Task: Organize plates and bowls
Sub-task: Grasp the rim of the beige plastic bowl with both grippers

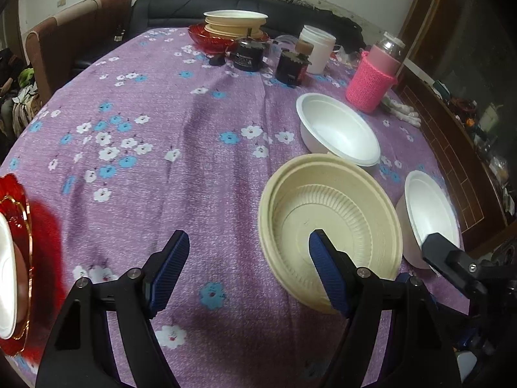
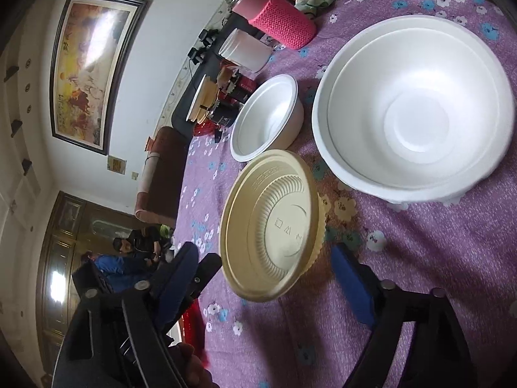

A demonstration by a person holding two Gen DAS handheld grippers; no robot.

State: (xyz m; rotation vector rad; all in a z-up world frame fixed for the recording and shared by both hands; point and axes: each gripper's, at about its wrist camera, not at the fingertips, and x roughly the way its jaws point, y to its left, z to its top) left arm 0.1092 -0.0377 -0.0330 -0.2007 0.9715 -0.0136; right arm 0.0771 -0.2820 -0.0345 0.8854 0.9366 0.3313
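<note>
From my left wrist view, the red dish (image 1: 16, 226) at the left edge is cut off and smeared with blur, and the white bowl (image 1: 6, 278) sitting in it shows only a sliver. My left gripper's (image 1: 248, 271) right finger (image 1: 326, 271) covers part of the beige bowl's (image 1: 326, 207) near wall, so I cannot tell whether they touch. The other gripper's finger (image 1: 442, 252) hides the near rim of the white bowl (image 1: 429, 207) at the right. In the right wrist view, the large white bowl (image 2: 416, 110) runs off the right edge, and the far stack of bowls (image 2: 203, 97) is too small to count.
</note>
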